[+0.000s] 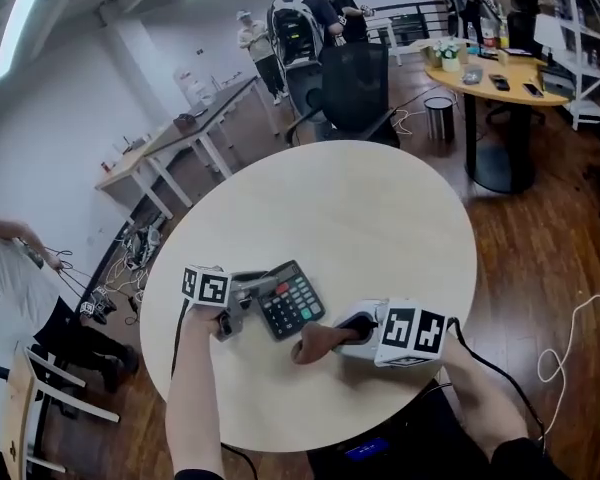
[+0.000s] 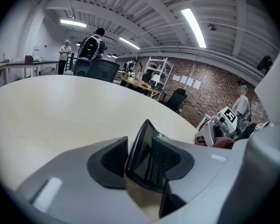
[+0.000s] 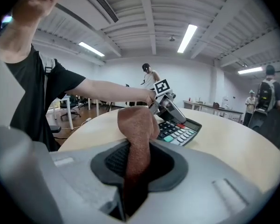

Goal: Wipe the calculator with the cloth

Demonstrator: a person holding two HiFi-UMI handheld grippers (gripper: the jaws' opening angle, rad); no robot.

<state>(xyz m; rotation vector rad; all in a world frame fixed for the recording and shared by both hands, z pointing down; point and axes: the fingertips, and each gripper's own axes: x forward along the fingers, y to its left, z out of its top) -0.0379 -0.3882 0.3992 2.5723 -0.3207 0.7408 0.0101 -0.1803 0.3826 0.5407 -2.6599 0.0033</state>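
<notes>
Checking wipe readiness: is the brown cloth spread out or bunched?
Bunched: the brown cloth pokes out as a wad, clamped in the right gripper.

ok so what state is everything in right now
calculator, keys up on the table, one end between the left tongs
cloth, bunched, pinched in the right tongs, beside the calculator
left tongs, closed on the calculator's end
right tongs, closed on the cloth

Round pale wooden table (image 1: 380, 218). Left gripper (image 1: 252, 293) grips the left edge of the black desk calculator (image 1: 292, 300). Right gripper (image 1: 342, 334) holds a crumpled brown cloth (image 1: 316, 341) just beside the calculator.
</notes>
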